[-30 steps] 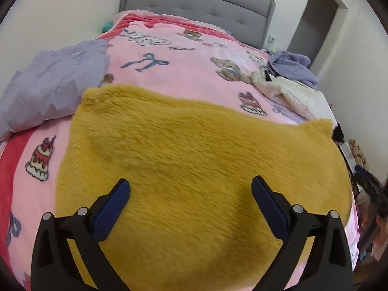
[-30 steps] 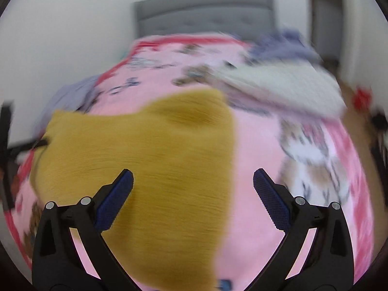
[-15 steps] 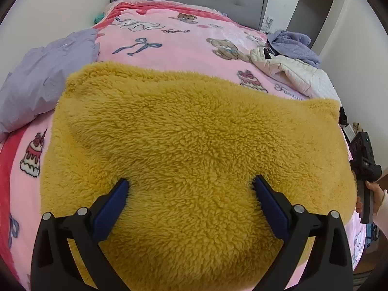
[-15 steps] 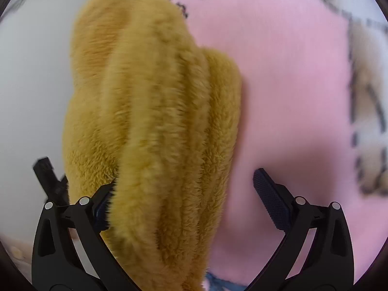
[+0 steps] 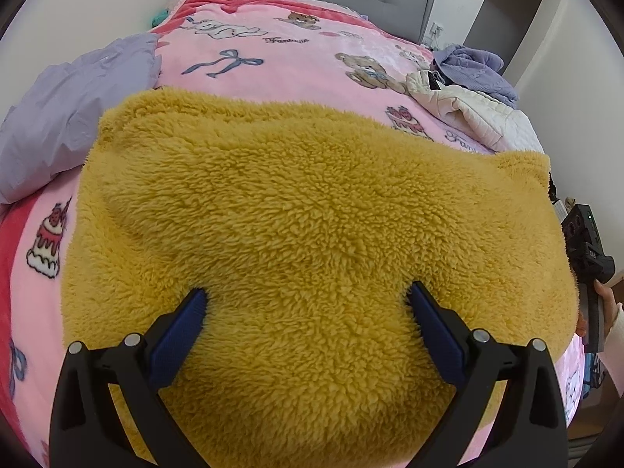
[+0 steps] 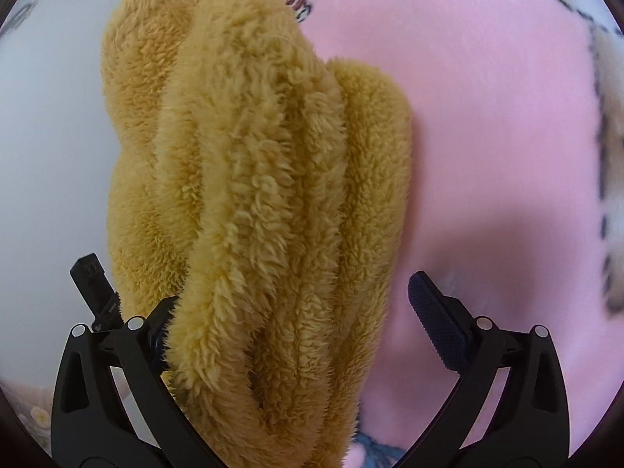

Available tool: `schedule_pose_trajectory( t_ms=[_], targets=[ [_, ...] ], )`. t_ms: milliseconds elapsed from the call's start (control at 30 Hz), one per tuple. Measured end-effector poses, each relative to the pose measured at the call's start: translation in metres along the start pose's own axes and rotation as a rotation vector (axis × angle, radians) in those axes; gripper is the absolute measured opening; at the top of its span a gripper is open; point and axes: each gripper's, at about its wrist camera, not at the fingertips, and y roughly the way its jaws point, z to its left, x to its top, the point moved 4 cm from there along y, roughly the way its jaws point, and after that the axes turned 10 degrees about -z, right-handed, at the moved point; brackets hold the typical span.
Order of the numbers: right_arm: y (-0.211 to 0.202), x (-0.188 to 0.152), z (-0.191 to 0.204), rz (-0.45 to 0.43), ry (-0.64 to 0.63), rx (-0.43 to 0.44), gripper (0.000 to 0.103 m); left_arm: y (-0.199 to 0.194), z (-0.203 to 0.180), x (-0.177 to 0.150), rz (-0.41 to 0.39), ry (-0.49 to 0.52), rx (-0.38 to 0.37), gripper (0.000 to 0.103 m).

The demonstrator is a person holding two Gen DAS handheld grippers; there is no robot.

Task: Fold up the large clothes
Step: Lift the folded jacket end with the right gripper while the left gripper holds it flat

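One yellow fleece (image 5: 312, 214), two lilac garments (image 5: 74, 117), one white jacket (image 5: 475, 113), two hand-held grippers (image 5: 308, 304).

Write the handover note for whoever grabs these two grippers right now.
Left gripper: open, fingers spread over the middle of the mustard fleece garment, gripping nothing.
Right gripper: open, at the garment's right edge, where thick stacked layers bulge between its fingers; not clamped.
Garment: lying across the pink blanket, apparently already folded at least once.
Nearby: lilac garment at left; white puffer jacket and purple knit at far right, both unfolded.
Left to do: probably close on the edge, finish the fold, then move to the others.
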Motion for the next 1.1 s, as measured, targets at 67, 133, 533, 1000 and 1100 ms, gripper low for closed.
schedule_pose_trajectory(
  t_ms=[67, 133, 533, 1000, 1100],
  targets=[
    [-0.001, -0.008, -0.003, -0.015, 0.001, 0.026, 0.096, 0.001, 0.000, 0.001, 0.004, 0.008, 0.003, 0.099],
    [-0.001, -0.009, -0.009, -0.019, 0.023, 0.072, 0.096, 0.002, 0.000, 0.001, 0.004, 0.011, 0.009, 0.099],
    [0.005, 0.018, -0.024, 0.047, 0.088, 0.261, 0.096, 0.001, 0.003, 0.000, -0.008, -0.018, 0.004, 0.099],
    [-0.009, 0.012, -0.030, 0.033, 0.022, 0.207, 0.096, 0.003, 0.008, 0.002, -0.010, -0.023, -0.035, 0.099],
    [-0.015, 0.011, -0.029, 0.037, -0.004, 0.162, 0.094, 0.002, 0.008, -0.001, -0.027, -0.020, -0.041, 0.099]
  ],
)
